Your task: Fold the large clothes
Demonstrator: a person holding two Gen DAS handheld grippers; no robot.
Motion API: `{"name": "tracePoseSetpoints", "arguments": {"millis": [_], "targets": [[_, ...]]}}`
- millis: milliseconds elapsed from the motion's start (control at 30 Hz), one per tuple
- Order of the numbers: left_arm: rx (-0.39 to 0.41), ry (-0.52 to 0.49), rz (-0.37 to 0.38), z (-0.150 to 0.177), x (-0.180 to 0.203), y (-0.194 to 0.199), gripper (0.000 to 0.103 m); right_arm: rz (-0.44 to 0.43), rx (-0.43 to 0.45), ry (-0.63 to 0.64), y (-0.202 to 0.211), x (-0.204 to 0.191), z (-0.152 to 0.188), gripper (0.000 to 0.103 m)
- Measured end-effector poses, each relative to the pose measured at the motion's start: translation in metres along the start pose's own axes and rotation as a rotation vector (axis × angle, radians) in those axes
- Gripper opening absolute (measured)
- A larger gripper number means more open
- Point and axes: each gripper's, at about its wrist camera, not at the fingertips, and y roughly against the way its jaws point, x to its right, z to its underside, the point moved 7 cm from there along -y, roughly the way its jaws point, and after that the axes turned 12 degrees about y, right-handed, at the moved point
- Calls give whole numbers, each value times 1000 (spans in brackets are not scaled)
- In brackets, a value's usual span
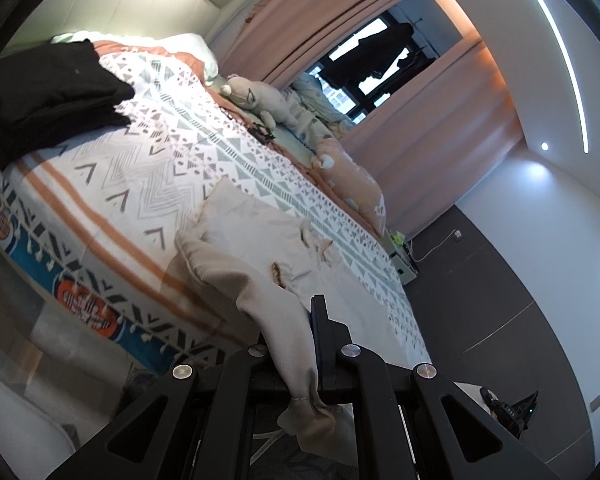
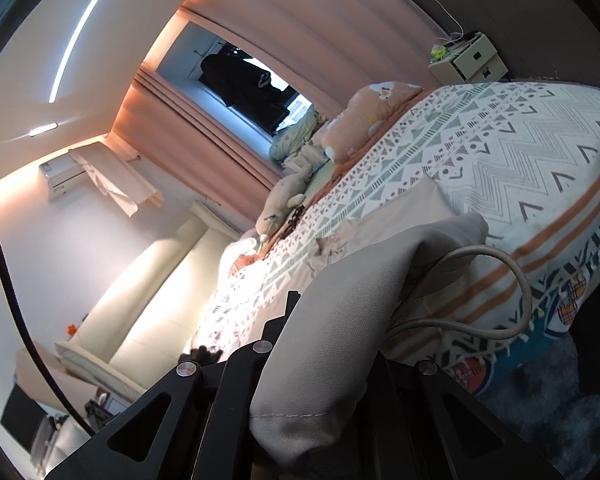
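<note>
A beige garment (image 1: 256,240) lies on the patterned bedspread (image 1: 140,184), part of it lifted toward me. My left gripper (image 1: 300,344) is shut on a beige strip of it, which hangs down between the fingers. In the right wrist view the same garment (image 2: 340,300) bulges up, a drawstring loop (image 2: 512,280) hanging beside it. My right gripper (image 2: 324,340) is shut on a thick fold of it; the right finger is hidden by cloth.
A folded black garment (image 1: 56,92) lies at the far left of the bed. Plush toys (image 1: 260,104) and an orange pillow (image 1: 352,184) line the window side. A nightstand (image 2: 468,60) stands by the dark wall. Curtains (image 1: 420,128) hang behind.
</note>
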Motion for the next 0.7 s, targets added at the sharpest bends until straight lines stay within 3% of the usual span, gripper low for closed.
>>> {"name": "tracePoseSetpoints", "arguments": {"millis": [333, 700], "targets": [[43, 5, 28, -61, 38, -47, 6, -26, 37, 25, -55, -6, -66, 6], [20, -22, -20, -126, 67, -134, 7, 25, 32, 25, -131, 5, -118, 7]]}}
